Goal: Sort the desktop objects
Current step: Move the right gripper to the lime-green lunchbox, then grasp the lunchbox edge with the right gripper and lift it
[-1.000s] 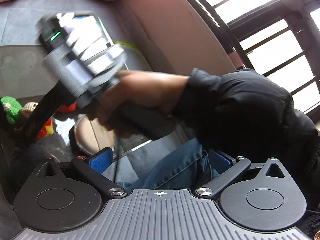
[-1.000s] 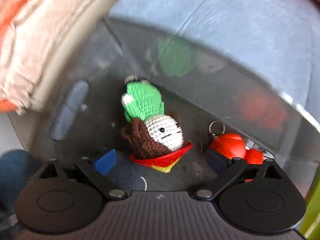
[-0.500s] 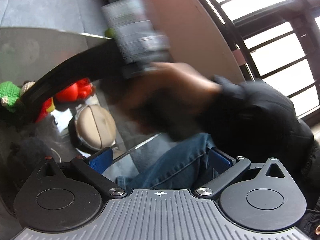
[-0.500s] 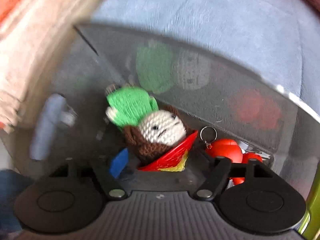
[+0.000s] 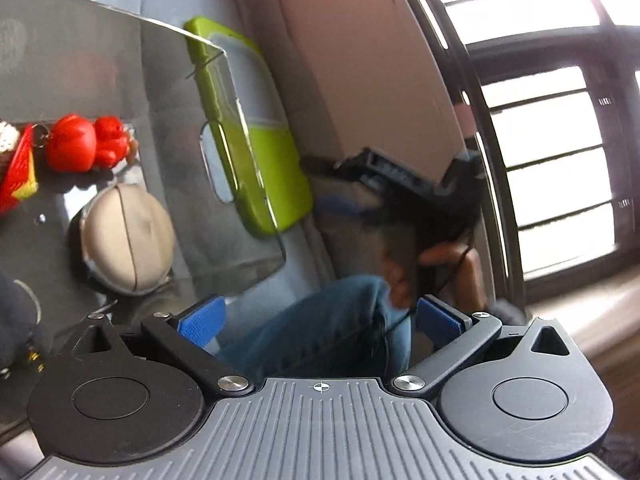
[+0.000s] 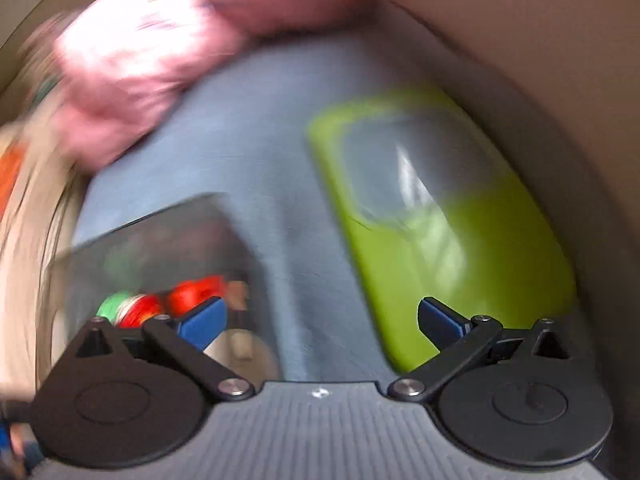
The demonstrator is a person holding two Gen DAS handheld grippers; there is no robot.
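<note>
Currently my right hand-held gripper [image 6: 320, 320] has its jaws opening, near full spread, nothing between the blue pads [image 6: 202, 320], only grey-blue fabric [image 6: 280, 220] under the gap. Right view is motion-blurred. Just past the right pad sits the green flat case [image 6: 460, 240] with a clear window, lying on that fabric. Left of the gap is the clear plastic box [image 6: 160, 232]; inside it I make out the red toy [image 6: 192, 294] and a bit of green, details smeared. Further up, a pink fluffy cloth [image 6: 160, 32] lies across the fabric. My left hand-held gripper [image 5: 318, 322] is released too, jaws wide, nothing pinched; blue jeans [image 5: 320, 328] show through the gap. Left of it, the same clear plastic box [image 5: 180, 160] holds a beige round pouch [image 5: 128, 236], then the red toy [image 5: 86, 142] with a key ring further back, and a red-yellow edge at the frame border. Green flat case [image 5: 264, 152] lies just beyond the box wall, outside it. To the right, my other hand [image 5: 440, 264] holds the blurred black rig. Window bars [image 5: 552, 160] lie beyond.
</note>
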